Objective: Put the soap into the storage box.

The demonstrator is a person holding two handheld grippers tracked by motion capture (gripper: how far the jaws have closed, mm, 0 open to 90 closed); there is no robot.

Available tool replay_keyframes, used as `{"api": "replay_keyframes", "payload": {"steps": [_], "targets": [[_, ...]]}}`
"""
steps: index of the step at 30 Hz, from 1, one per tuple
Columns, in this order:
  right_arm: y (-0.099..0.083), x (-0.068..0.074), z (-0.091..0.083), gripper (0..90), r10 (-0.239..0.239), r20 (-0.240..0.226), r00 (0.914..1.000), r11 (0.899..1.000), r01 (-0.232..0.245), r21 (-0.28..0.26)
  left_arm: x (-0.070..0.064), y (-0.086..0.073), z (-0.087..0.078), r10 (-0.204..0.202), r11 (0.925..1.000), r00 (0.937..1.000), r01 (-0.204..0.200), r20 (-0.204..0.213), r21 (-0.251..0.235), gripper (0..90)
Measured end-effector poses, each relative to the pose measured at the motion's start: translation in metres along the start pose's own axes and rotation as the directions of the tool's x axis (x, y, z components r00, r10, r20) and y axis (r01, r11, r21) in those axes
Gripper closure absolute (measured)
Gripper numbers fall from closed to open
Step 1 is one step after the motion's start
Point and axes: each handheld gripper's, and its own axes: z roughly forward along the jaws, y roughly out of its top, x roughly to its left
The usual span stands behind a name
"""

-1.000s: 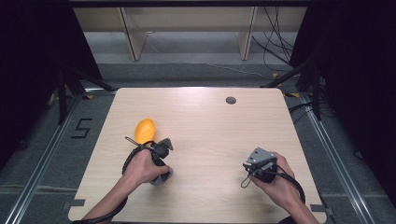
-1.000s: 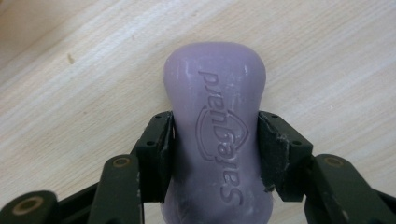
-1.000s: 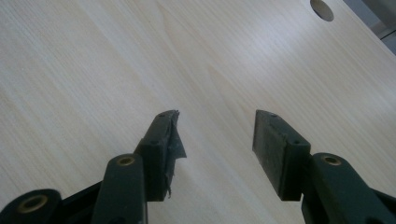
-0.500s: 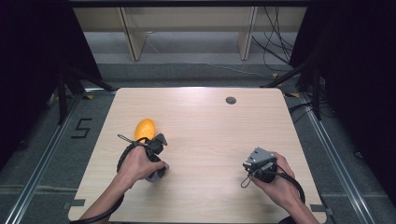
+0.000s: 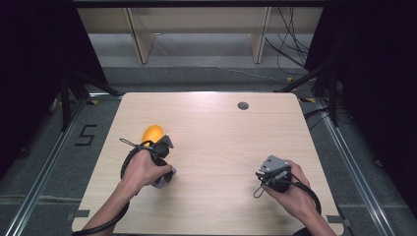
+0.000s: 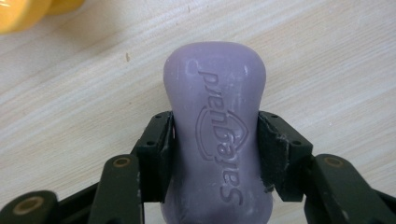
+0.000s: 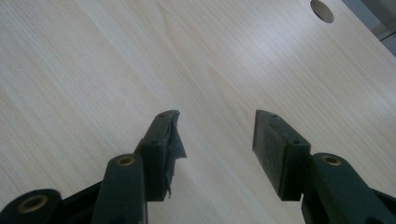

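Observation:
A lilac soap bar [image 6: 215, 84] with raised lettering sits lengthwise between the black pads of my left gripper [image 6: 215, 123], which is shut on its narrow waist. In the high view the left gripper [image 5: 164, 172] is at the table's front left, and a bit of the soap bar [image 5: 168, 178] peeks out under the hand. Whether the bar rests on the wood or hangs just above it I cannot tell. A yellow-orange rounded object [image 5: 152, 132] lies just beyond the hand. My right gripper [image 7: 217, 121] is open over bare wood, at the front right [image 5: 265, 170].
The light wooden table [image 5: 221, 128] has a round cable hole [image 5: 243, 105] near its far edge, seen too in the right gripper view [image 7: 322, 10]. Grey floor and dark stands surround the table. One pad of the right gripper [image 7: 173, 140] is torn.
My left hand and gripper have shifted a little to the left with the soap bar still held. The right gripper has stayed where it was.

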Motion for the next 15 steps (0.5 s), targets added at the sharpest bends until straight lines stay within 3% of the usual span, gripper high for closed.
{"api": "replay_keyframes", "payload": {"steps": [15], "targets": [[0.000,0.000,-0.001,50.7,-0.002,-0.003,1.0000,1.000,0.002,0.006,0.011,0.006,-0.017,-0.042,0.9990,0.9990,0.042,0.016,-0.013,48.1]]}}
